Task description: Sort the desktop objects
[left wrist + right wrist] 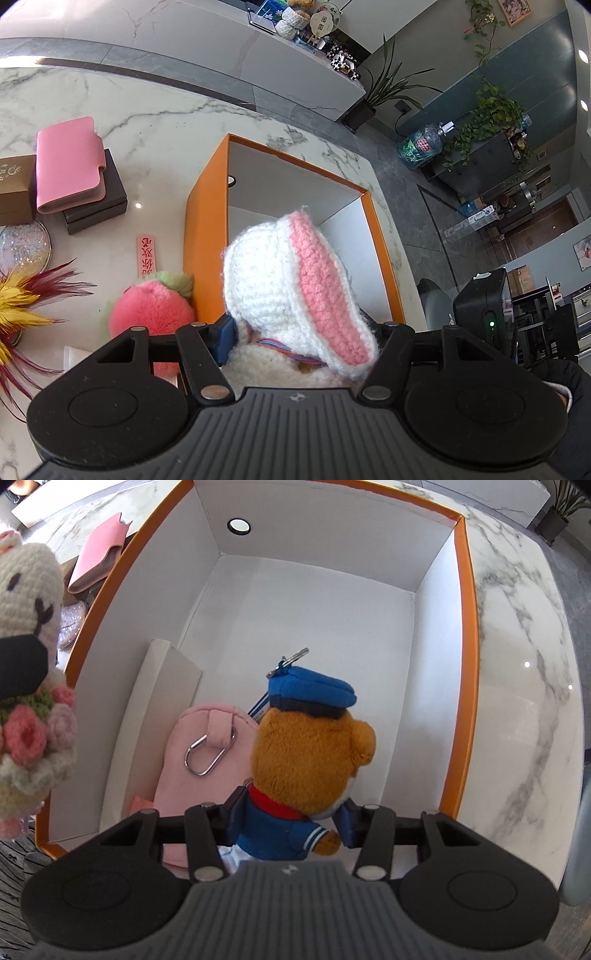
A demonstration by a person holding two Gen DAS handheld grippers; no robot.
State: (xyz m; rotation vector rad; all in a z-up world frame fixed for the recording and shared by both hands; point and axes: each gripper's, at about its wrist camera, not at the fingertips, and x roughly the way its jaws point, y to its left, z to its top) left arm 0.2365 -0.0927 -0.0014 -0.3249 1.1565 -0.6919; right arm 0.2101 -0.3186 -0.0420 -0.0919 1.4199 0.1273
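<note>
1. Marble, white with grey veins, was the surface [155,107] under everything, and the orange box [207,229] with white inner walls stood near its right edge, open at the top.

2. At the left edge a pink wallet [68,166] lay on a dark box [98,206], with a brown box [16,188] touching it; a glitter disc [24,245], some feathers [22,306] and a pink fuzzy peach [151,310] lay nearer you, the peach just beside the orange box's outer wall.

3. Your left gripper [295,332] was pinching the crochet bunny [295,284] low on its body, jaws pressed into the yarn, and the toy's pink-lined ear stood up over the near corner of the box. In the right wrist view the bunny [29,657] hung outside the box's left wall, so it was not yet over the opening.

4. Your right gripper [286,819] pointed down into the box, jaws clamped on the sailor bear [306,760] at its blue jacket. The bear hung above a pink pouch [207,760] that lay at the box's near left corner beside a white slab [155,716].

5. To do this step well, you needed, as I judge it, to lower the bear toward the bare floor right of the pouch before letting go, so its key ring [295,655] did not snag the pouch's clip.

6. You would have done best to keep the bunny clear of the left wall until the right gripper was out.
</note>
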